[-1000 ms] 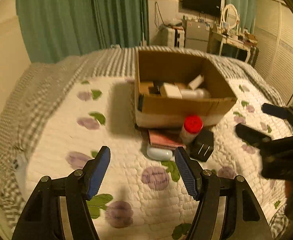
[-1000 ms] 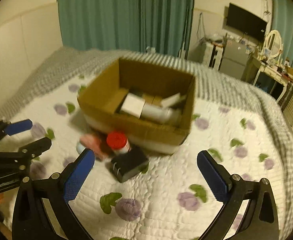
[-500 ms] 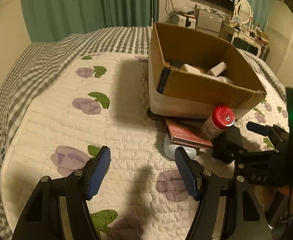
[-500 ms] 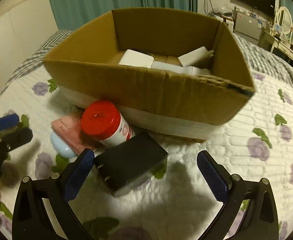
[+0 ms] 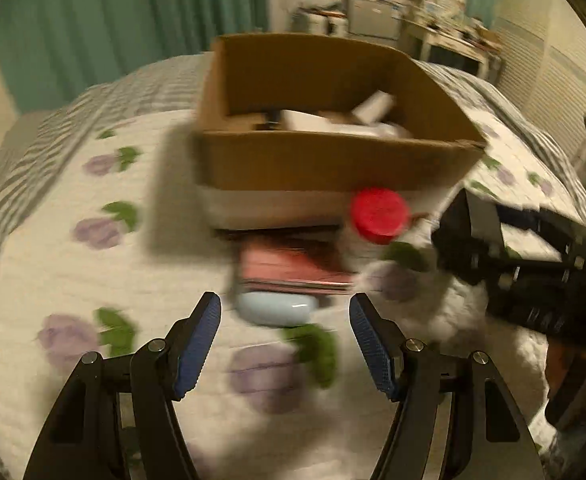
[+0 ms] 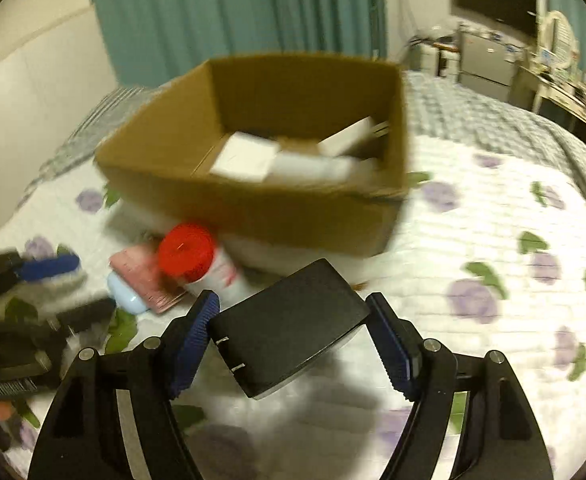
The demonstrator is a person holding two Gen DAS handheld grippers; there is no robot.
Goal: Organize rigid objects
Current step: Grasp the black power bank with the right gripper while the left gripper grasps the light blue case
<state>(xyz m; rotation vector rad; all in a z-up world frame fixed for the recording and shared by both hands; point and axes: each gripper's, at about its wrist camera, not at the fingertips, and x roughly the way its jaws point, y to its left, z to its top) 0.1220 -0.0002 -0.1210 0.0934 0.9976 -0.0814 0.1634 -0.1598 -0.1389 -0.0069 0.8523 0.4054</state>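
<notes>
Between the blue pads of the right gripper, at 6 o'clock in the right wrist view, a black power adapter is held; both pads are seen touching its sides, and its two metal prongs point toward 7 o'clock. The adapter is seen above the quilted bedspread, though whether it is lifted clear of the fabric cannot be told. A cardboard box is recorded at 12 o'clock from the adapter, open at the top, with several white packages lying inside. A red-capped bottle is tilted against the box's near wall at 10 o'clock from the adapter. A pink booklet is noted just left of the bottle, with a pale blue case at its near edge.

From the left wrist view, the left gripper is observed with its jaws spread wide and nothing between them. The pale blue case lies just ahead of the fingertips, toward 12 o'clock. The pink booklet is directly beyond it, the red-capped bottle at 1 o'clock, and the cardboard box behind both. The right gripper's black frame is visible at 3 o'clock. Both views are motion-blurred, so labels and finer details cannot be read.
</notes>
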